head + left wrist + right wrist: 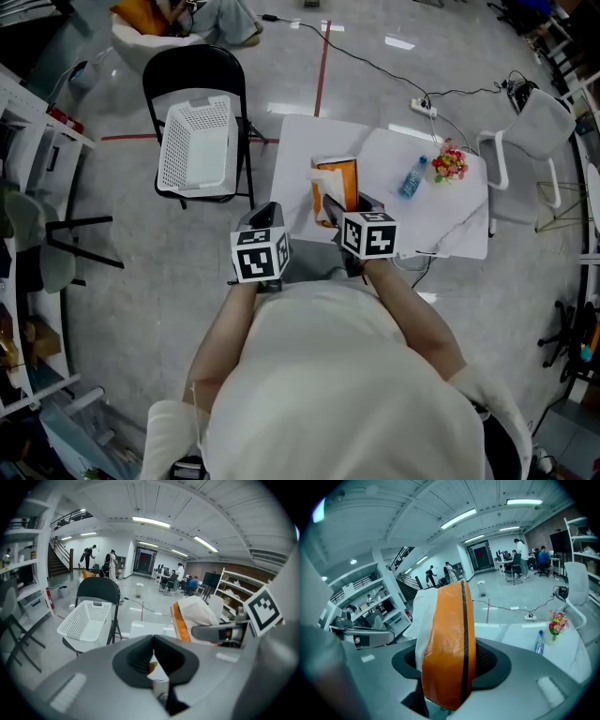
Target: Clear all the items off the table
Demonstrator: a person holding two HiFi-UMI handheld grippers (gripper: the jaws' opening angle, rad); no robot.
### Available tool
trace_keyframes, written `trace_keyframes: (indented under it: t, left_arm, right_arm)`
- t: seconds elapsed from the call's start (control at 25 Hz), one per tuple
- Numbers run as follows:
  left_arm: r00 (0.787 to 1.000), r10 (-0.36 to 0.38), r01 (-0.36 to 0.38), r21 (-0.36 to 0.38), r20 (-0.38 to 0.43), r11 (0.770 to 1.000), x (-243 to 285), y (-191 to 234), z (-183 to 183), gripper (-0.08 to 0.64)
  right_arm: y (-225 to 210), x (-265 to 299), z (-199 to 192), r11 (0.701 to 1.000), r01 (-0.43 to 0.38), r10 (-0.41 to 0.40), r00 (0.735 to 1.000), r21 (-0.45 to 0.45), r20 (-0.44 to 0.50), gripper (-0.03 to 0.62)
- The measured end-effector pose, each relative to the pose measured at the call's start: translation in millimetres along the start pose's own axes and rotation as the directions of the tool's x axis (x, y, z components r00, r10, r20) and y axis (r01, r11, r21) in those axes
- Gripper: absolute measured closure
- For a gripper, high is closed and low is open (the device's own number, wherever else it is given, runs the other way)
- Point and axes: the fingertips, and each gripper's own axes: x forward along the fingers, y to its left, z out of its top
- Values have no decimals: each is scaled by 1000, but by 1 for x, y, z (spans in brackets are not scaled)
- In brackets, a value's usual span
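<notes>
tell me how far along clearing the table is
Done: nothing that shows; the white basket on the chair looks empty. In hand: the right tool is clamped on the orange and white bag; the left tool is shut with nothing in it. Left: the water bottle and the flowers, both on the table.

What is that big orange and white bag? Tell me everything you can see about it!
It is a puffy bag, orange on one face with a thin dark stripe, white on the other, looking like crinkly plastic. It stands upright, squeezed between the jaws of the right gripper. In the head view it is over the near part of the white table; whether it rests there is unclear.
</notes>
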Motion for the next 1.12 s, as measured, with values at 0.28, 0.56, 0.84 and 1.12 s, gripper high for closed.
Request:
trace_keyframes:
  t: [0.28,0.56,0.84,1.12]
  left_arm:
    - [999,35,-35,-32,18,999,-17,67,7,551]
    - [997,61,-56,-116,44,992,-31,122,7,551]
    - [997,66,-60,-142,38,988,-45,173,1,551]
    - [997,71,-68,-117,18,991,-61,226,-6,551]
  right_arm:
    - [64,35,9,998,-32,30,999,-62,-33,347]
    - [121,58,16,990,-72,65,996,-125,-59,347]
    - [180,82,8,981,-113,99,991,-160,-93,347]
    - [232,111,0,985,-123,113,990,-125,-85,347]
